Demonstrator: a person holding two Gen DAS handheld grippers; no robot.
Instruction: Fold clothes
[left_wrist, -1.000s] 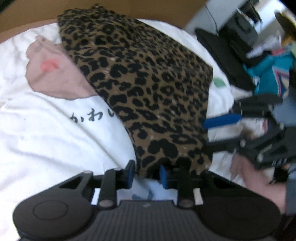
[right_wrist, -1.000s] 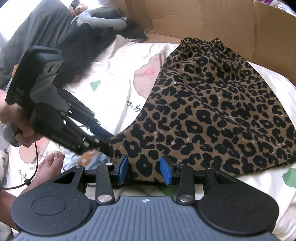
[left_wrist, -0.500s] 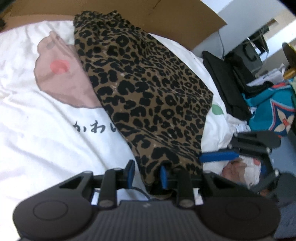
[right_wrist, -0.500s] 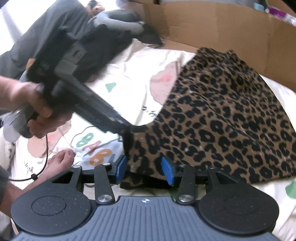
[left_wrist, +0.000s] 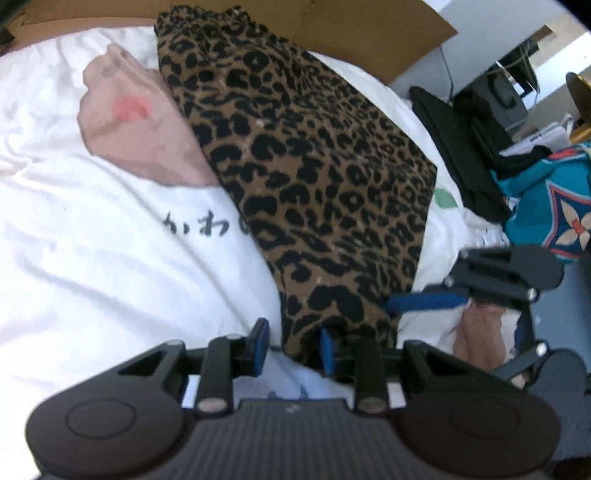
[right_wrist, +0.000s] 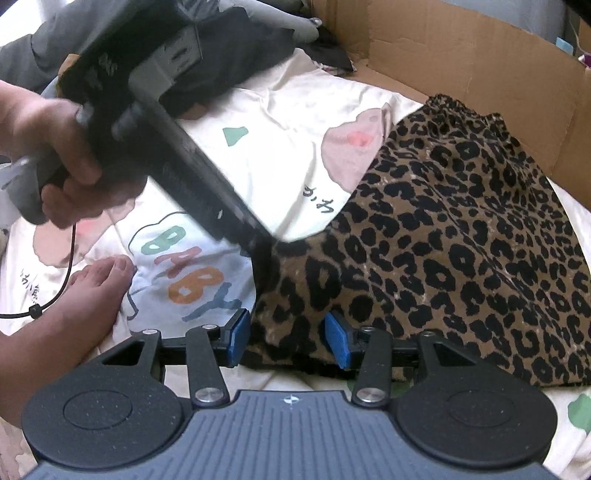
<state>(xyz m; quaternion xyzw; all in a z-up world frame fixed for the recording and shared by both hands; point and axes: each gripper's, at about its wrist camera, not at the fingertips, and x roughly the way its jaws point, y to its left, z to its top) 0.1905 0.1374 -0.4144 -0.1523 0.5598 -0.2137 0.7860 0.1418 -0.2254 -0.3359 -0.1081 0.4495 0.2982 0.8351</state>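
A leopard-print skirt (left_wrist: 325, 177) lies spread on a white printed bedsheet (left_wrist: 92, 258), its gathered waistband at the far end by a cardboard wall. My left gripper (left_wrist: 292, 349) is shut on the near hem, and the cloth narrows and rises toward it. In the right wrist view the skirt (right_wrist: 461, 240) bunches between the blue pads of my right gripper (right_wrist: 287, 338), which is shut on the hem beside the left one. There the left gripper (right_wrist: 258, 240), held by a hand (right_wrist: 62, 155), lifts the skirt's near-left corner. The left wrist view shows the right gripper (left_wrist: 391, 304) at the hem's right corner.
A cardboard box wall (right_wrist: 461, 55) stands behind the bed. Dark clothes (right_wrist: 258, 33) are piled at the far left, black garments (left_wrist: 454, 147) and a teal patterned cloth (left_wrist: 554, 206) off the right side. A bare foot (right_wrist: 99, 284) and a thin cable (right_wrist: 55, 295) rest on the sheet.
The left gripper has risen and drawn closer, lifting the skirt's near corner off the sheet. The right gripper has come in nearer to the left one at the hem.
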